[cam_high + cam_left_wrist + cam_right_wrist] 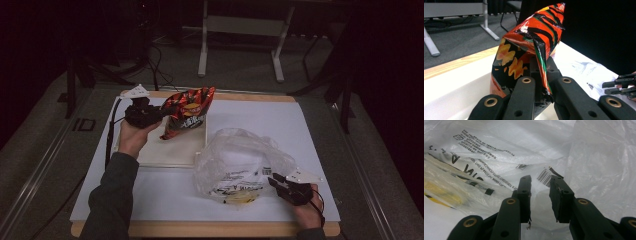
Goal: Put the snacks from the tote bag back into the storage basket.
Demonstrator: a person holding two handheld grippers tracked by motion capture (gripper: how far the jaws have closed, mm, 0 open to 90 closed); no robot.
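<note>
- Leftmost in the high view, the left gripper (150,114) was held up over a shallow white tray (172,152) by the person's left hand (131,136), with a dark sleeve (112,200) running down to the bottom edge.
- Its jaws were clamped on the crimped edge seam of an orange-and-black snack bag (187,112); the left gripper view showed that seam (541,65) pinched between the pads while the snack bag (529,47) stood tilted upward above the tray, puffed and sealed, its contents not visible.
- Further right, a clear plastic bag (240,162) lay crumpled on the white table cover (300,120), just beside the tray; black print, a barcode and something yellow (240,198) showed through the film, but what it was could not be made out.
- At the right, the right gripper (276,180) sat at the plastic bag's near right edge, held by the right hand (307,210), which was cut off by the frame's bottom edge.
- From the right gripper view, its jaws stood narrowly apart with the plastic bag (529,150) directly ahead of them and the barcode (545,177) just past the tips; whether any film lay between the pads was unclear.
</note>
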